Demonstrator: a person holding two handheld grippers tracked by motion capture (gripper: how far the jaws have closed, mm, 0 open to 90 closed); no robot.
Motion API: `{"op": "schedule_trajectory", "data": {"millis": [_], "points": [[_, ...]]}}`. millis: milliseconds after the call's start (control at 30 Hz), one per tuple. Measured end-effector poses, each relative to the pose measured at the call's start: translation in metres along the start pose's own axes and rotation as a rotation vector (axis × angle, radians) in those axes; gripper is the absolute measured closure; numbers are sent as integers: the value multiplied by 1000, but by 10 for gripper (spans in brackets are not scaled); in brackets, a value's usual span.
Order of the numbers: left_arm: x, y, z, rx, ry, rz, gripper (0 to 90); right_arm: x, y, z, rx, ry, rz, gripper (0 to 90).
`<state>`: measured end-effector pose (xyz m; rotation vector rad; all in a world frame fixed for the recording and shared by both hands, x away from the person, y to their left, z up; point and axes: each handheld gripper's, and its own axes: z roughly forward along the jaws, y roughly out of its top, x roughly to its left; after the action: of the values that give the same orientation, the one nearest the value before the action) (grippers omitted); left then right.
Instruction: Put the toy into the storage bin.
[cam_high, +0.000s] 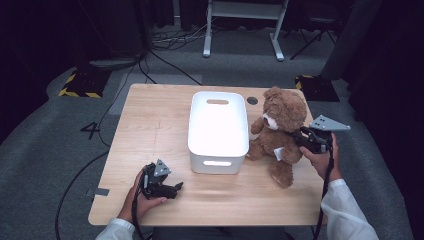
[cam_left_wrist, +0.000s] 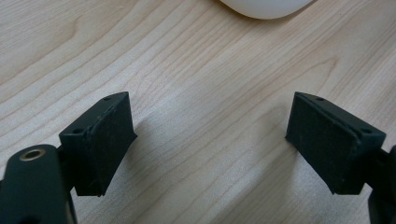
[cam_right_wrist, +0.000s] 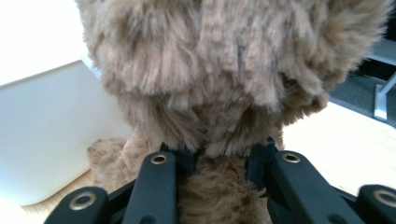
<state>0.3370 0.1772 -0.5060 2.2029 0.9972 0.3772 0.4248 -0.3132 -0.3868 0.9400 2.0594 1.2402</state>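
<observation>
A brown teddy bear (cam_high: 278, 131) sits upright on the table, right beside a white plastic bin (cam_high: 218, 131). My right gripper (cam_high: 301, 138) is shut on the bear from behind, its jaws clamped on the fur just below the head (cam_right_wrist: 219, 182). The bear's head (cam_right_wrist: 224, 60) looms close in the right gripper view, with the bin's wall (cam_right_wrist: 42, 135) to the left. My left gripper (cam_high: 172, 189) rests low over the table's near left part, jaws open with bare wood between its pads (cam_left_wrist: 109, 140).
The wooden table (cam_high: 155, 125) has a round cable hole (cam_high: 252, 100) behind the bin. A bit of the bin's rounded corner (cam_left_wrist: 266, 7) lies beyond the left gripper. Cables and a desk frame (cam_high: 245, 25) stand on the floor beyond the table.
</observation>
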Motion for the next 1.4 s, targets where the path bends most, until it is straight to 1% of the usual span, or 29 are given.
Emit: {"op": "schedule_trajectory", "data": {"millis": [300,433,600,767,900,967,1100,1200,1400], "points": [[0,0,0,0,0,0,151,-4,7,-13,-33,-16,-11,716],[0,0,0,1,-1,2,150,-6,10,-18,-42,-31,-15,716],[0,2,2,2,-3,0,145,-6,16,-25,-58,-42,-25,717],[1,3,3,2,-5,6,141,-5,24,-31,-72,-53,-31,721],[2,9,8,5,-16,9,132,-4,31,-34,-81,-55,-35,722],[3,13,12,8,-34,28,129,-3,34,-35,-87,-53,-37,723],[4,21,19,13,-41,48,112,0,39,-38,-97,-53,-47,724],[3,26,24,13,-54,52,106,0,45,-42,-111,-58,-50,724],[2,33,30,13,-60,61,101,2,56,-49,-133,-63,-55,724]]}}
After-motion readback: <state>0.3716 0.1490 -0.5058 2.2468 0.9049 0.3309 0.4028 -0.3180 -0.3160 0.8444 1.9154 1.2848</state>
